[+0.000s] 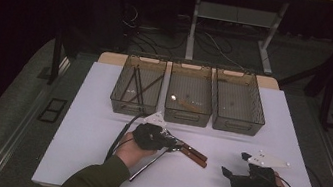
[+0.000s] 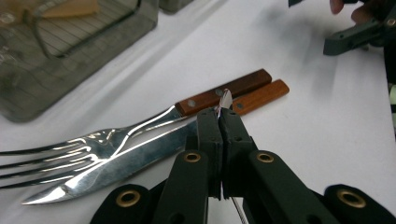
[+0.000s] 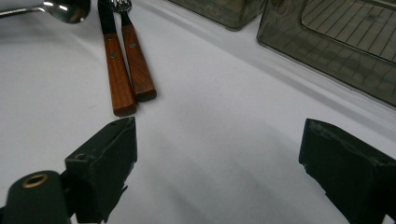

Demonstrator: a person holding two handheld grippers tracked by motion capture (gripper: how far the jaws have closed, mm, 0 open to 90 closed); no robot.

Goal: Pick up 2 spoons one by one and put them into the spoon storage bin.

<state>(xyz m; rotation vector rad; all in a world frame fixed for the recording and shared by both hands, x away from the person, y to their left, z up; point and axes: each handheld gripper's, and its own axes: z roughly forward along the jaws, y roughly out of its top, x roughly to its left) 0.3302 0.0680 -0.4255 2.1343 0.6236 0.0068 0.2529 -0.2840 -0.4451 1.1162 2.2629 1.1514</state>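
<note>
My left gripper [image 1: 172,145] [image 2: 218,116] is shut on a metal spoon [image 2: 225,99], a sliver of which sticks up between the jaw tips. The spoon's thin handle [image 1: 147,165] trails back toward the person. Its bowl [image 3: 67,9] shows at the top left of the right gripper view. Just beyond the left jaws lie a fork [image 2: 93,149] and a knife [image 2: 121,170], side by side on the white table, their wooden handles [image 1: 193,154] [image 3: 128,65] pointing right. My right gripper [image 1: 235,164] [image 3: 219,154] is open above bare table, to the right of those handles.
Three grey see-through bins stand in a row at the back: the left one [image 1: 138,89] holds dark sticks, the middle one [image 1: 189,97] a wooden-handled piece, and the right one [image 1: 238,105] looks nearly bare. White table [image 1: 271,120] lies around both hands.
</note>
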